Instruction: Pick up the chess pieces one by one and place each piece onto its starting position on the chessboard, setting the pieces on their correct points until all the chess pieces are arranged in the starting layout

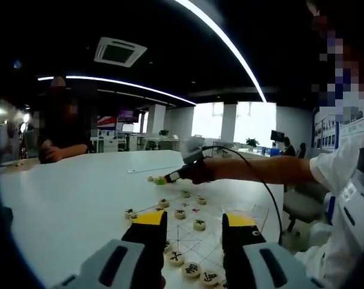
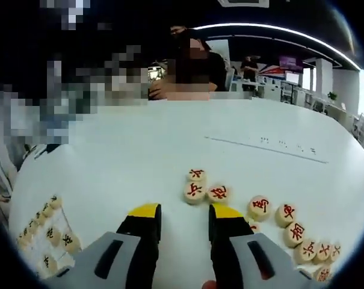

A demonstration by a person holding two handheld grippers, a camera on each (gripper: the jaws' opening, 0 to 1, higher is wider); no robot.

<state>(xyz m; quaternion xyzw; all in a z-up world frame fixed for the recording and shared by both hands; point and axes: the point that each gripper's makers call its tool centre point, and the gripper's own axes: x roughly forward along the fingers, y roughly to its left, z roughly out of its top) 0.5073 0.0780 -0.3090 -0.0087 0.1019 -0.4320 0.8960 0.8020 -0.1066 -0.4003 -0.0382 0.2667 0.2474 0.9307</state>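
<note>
In the right gripper view the right gripper (image 2: 180, 224) hovers with jaws parted and nothing between them, just short of 3 red-marked chess pieces (image 2: 206, 186) on the white table (image 2: 133, 150); more red pieces (image 2: 290, 232) lie off to its right. In the left gripper view the left gripper (image 1: 194, 227) is likewise open and empty above the chessboard (image 1: 197, 238), where black-marked pieces (image 1: 192, 270) sit near its tips. A person's arm (image 1: 260, 170) reaches across beyond the board
</note>
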